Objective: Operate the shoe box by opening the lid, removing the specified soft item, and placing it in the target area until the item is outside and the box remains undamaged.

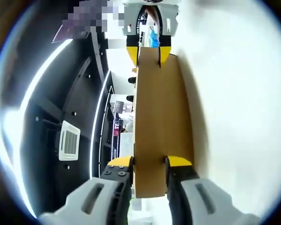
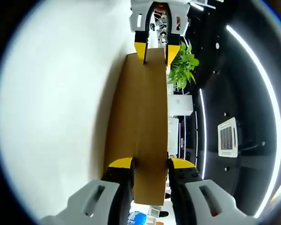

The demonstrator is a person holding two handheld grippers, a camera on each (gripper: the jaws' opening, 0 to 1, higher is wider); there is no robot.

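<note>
Left gripper view: left gripper (image 1: 150, 164) clamped on the near end of a brown cardboard lid (image 1: 157, 117), yellow-tipped jaws pressed against both faces of the panel. Lid running lengthwise away from the camera, straight up the middle of the view. At its far end, right gripper (image 1: 149, 52) coming in from the top, jaws also closed onto the cardboard. White surface (image 1: 239, 103) along one side of the lid, touching or very near it; cannot tell which. On the other side, a dark ceiling (image 1: 51, 122) with light strips (image 1: 37, 79) and a square air vent (image 1: 69, 140), plus blurred room clutter beside the lid's edge.

Right gripper view: the mirrored arrangement. Right gripper (image 2: 150, 164) holding the near end of the same lid (image 2: 140, 117), cardboard filling the gap between the jaws. Left gripper (image 2: 155, 52) at the far end, pinching the opposite edge. White surface (image 2: 56, 112) on one side; on the other a green potted plant (image 2: 181, 65) just beside the far end of the lid, a dark ceiling (image 2: 243, 84) with a curved light strip (image 2: 267, 93) and an air vent (image 2: 227, 137).

Lid held between the two grippers, one at each end. Box body and soft item not made out.
</note>
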